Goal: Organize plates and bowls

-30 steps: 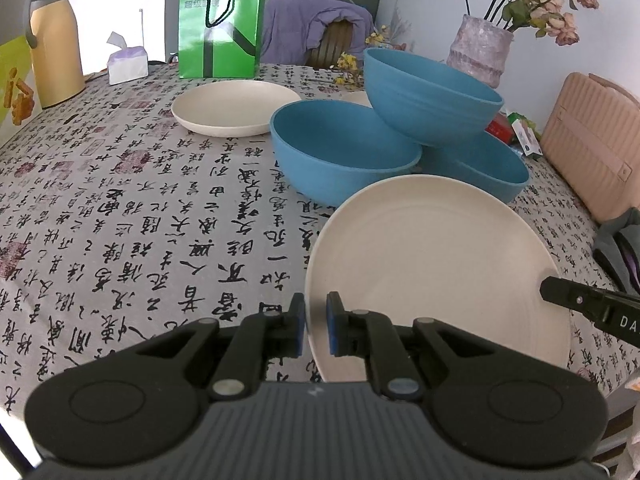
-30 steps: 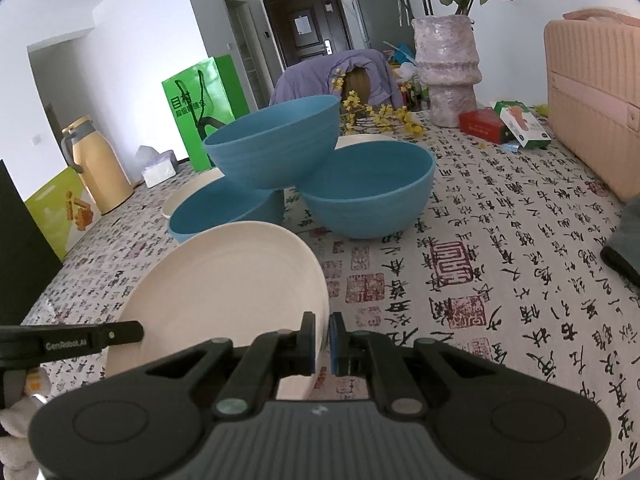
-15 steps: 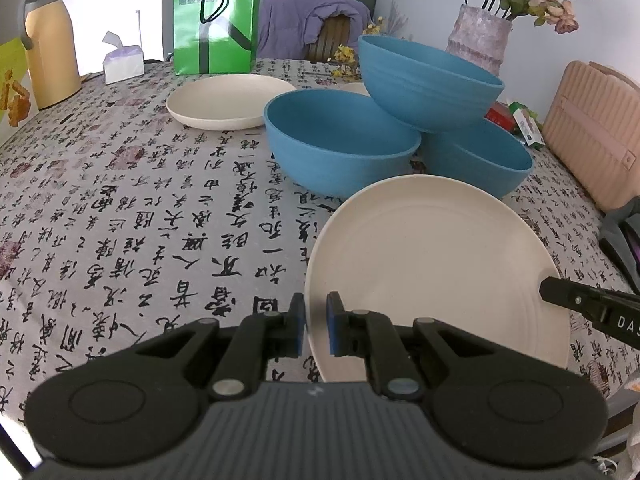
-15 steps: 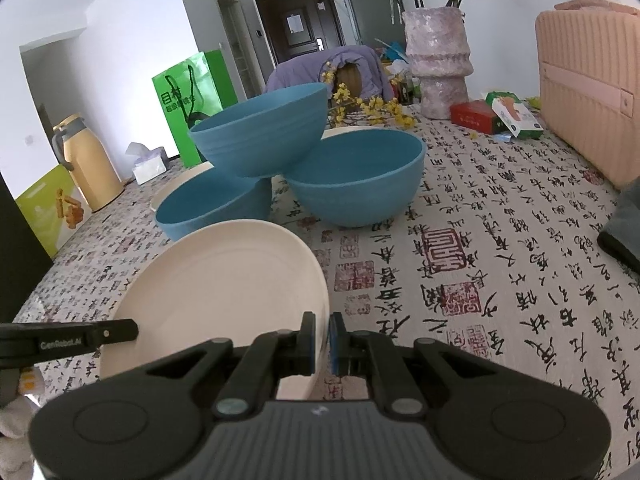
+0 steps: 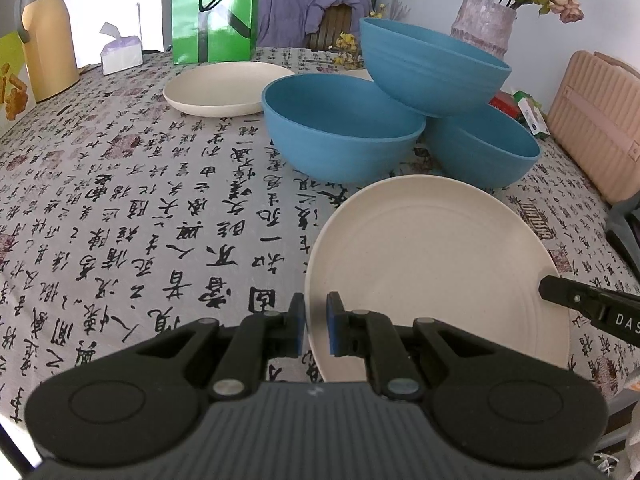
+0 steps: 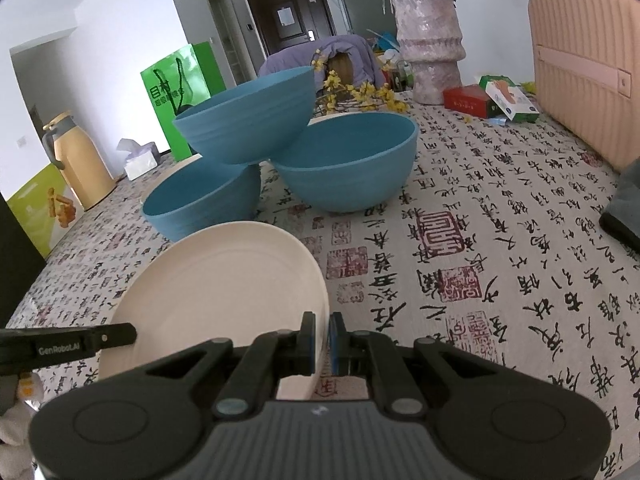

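Cream round plate (image 5: 436,264), faint concentric rings

The table (image 5: 132,208) wears a calligraphy-print cloth. Two blue bowls (image 5: 340,124) sit side by side on it. A cream plate (image 5: 228,86), a green bag (image 5: 214,12), a tissue box (image 5: 120,54), a tan jug (image 5: 48,38) and a vase (image 6: 430,46) stand farther back.
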Motion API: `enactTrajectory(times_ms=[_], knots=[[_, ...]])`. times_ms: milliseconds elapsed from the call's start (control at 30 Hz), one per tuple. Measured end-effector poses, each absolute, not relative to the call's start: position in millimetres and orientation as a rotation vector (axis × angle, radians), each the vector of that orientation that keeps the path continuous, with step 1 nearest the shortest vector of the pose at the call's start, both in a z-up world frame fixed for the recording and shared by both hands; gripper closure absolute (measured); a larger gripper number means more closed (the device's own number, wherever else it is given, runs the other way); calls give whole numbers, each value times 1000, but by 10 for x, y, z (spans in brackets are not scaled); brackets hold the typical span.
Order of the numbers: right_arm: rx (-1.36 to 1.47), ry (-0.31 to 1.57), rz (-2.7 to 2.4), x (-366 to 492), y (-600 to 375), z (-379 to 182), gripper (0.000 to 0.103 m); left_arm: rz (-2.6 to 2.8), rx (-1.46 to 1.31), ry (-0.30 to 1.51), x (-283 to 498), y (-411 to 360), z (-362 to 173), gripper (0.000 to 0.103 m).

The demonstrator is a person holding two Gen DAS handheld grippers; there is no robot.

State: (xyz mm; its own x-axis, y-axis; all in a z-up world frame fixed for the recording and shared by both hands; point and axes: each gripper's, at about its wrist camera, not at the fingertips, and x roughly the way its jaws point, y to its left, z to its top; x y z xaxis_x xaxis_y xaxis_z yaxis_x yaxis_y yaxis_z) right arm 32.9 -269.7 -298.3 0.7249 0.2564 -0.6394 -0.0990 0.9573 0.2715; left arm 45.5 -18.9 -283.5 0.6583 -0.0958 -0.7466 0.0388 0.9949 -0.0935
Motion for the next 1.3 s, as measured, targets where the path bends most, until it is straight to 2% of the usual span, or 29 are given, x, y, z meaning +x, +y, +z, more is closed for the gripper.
enactTrajectory(times_ms=[667, 933, 967, 1000, 1067, 1100, 1133, 1200, 1267, 1300], knots=[[217, 750, 179, 371, -2683, -3068, 96, -67, -57, 861, 500, -214, -2901, 92], [168, 717, 164, 318, -2624, -3045, 89, -75, -54, 834, 447, -211, -2895, 91], [166, 711, 161, 303, -2625, -3031, 78, -78, -50, 824, 433, -210, -2885, 91], [168, 702, 156, 284, -2630, -3015, 63, -81, -48, 812, 415, -206, -2876, 87], [168, 676, 154, 239, -2640, -2981, 47, -78, -46, 791, 384, -202, -2850, 74], [167, 663, 156, 209, -2645, -2965, 45, -74, -43, 775, 357, -199, -2831, 59], [167, 652, 159, 175, -2648, -2944, 43, -69, -36, 753, 326, -192, -2810, 52], [173, 629, 166, 101, -2652, -2908, 26, -65, -19, 714, 268, -186, -2758, 47], [170, 588, 178, -12, -2652, -2866, 13, -68, -24, 679, 195, -151, -2711, 32], [164, 566, 182, -77, -2648, -2843, 9, -67, -32, 657, 155, -122, -2687, 18]])
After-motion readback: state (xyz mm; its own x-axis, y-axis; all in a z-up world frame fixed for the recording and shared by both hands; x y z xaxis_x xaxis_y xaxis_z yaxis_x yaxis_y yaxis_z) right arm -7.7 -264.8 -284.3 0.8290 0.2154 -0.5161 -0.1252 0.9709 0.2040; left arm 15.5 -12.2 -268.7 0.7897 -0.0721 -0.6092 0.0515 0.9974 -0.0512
